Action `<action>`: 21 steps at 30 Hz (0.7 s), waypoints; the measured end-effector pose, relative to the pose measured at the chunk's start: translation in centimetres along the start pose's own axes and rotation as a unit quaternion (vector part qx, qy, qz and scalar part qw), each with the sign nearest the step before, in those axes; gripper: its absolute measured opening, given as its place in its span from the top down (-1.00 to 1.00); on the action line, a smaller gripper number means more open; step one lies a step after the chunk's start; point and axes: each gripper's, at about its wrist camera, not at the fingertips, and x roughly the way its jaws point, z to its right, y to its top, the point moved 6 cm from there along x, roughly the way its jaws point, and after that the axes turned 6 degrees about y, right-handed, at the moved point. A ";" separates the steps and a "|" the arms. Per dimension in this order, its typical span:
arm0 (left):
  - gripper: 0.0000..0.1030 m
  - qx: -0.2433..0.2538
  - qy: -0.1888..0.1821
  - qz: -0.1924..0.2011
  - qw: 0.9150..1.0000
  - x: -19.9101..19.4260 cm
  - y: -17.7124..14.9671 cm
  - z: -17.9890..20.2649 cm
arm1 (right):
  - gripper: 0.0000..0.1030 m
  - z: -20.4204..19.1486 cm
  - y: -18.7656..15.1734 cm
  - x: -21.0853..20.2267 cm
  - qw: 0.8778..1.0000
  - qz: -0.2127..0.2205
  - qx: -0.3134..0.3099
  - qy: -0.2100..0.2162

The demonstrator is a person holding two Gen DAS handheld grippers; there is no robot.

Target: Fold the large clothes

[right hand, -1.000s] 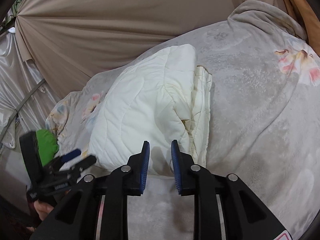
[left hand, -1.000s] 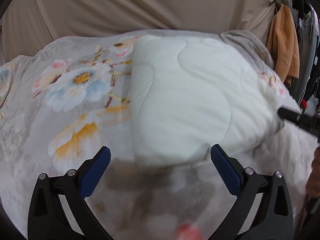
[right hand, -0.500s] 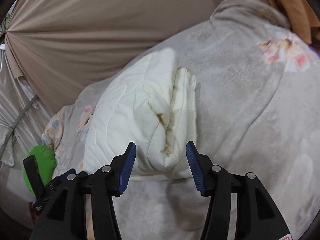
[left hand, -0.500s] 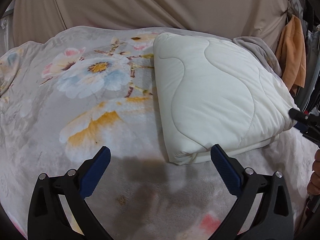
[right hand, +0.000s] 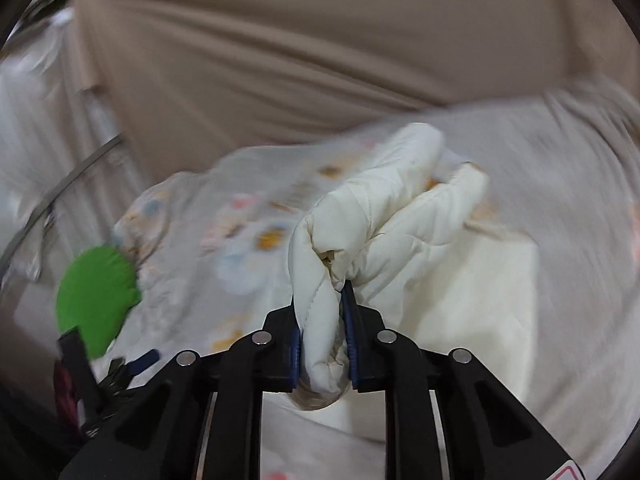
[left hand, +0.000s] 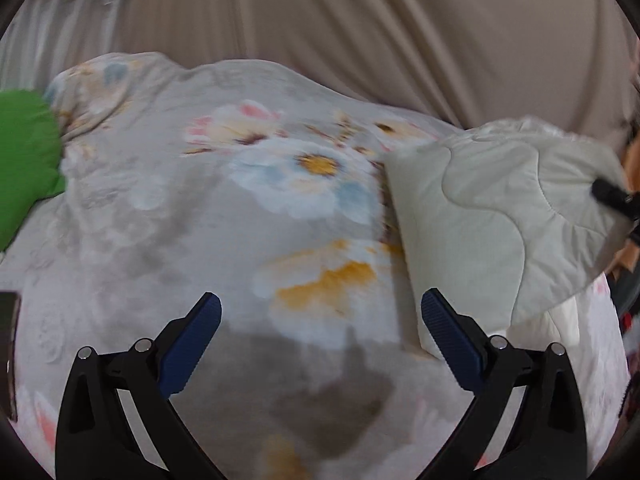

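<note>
Closing right claw point(right hand: 322, 336) clamped on cream quilt point(right hand: 404, 216), left claw point(left hand: 320, 332) apart over floral blanket point(left hand: 200, 208)

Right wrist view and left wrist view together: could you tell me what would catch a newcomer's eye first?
The right gripper, jaws closing, pinches the edge of the folded cream quilt, centre frame. In the left view, the flowered blanket fills the bed beyond the open left gripper; a bright green cushion sits at its left edge.

My left tongs point(left hand: 320, 328) stand wide apart at the lower middle of their frame, empty. My right tongs point(right hand: 323, 336) are closing, pads pinching a padded fold.
</note>
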 end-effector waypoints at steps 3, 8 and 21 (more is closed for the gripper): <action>-0.90 -0.030 0.023 0.003 0.999 -0.3 0.5 -2.6 | 0.71 -7.2 0.1 4.5 0.996 -0.027 -0.067 0.046; -0.90 -0.053 0.037 -0.009 0.998 0.0 0.6 -4.6 | 0.73 -11.0 -1.1 8.8 0.992 -0.057 -0.084 0.079; -0.90 0.022 -0.126 0.003 0.992 -1.4 3.7 6.7 | 0.75 15.4 -9.0 -6.4 0.974 0.025 0.213 -0.071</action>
